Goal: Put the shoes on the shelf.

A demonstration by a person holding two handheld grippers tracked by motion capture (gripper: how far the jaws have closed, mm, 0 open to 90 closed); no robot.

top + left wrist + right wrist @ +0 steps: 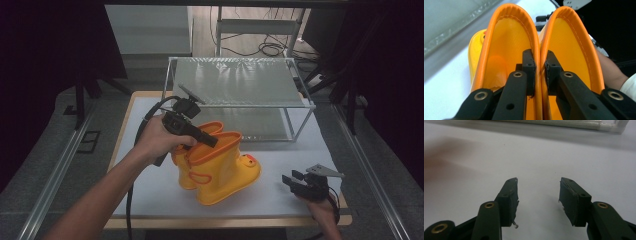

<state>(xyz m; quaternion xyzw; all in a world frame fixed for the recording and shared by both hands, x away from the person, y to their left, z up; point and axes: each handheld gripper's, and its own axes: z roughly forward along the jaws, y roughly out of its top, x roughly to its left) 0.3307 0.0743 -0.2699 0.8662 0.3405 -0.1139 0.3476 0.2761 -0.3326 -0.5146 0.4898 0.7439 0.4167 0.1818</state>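
Note:
Two yellow rubber boots with orange rims [220, 167] lean side by side over the middle of the white table [150, 192]. My left gripper [202, 136] reaches down into their tops and is shut on the two inner rims, pinching them together. In the left gripper view one jaw sits inside the left boot [506, 37] and the other inside the right boot [571, 45], with both orange edges squeezed between the pads [528, 65]. My right gripper [294, 181] rests low at the table's front right, open, with bare table between its fingertips [510, 192].
A metal-framed rack with a frosted top shelf [240, 80] stands across the back of the table. Its lower edge [574, 125] lies ahead of the right gripper. Black cables trail from both grippers. Dark curtains flank the table.

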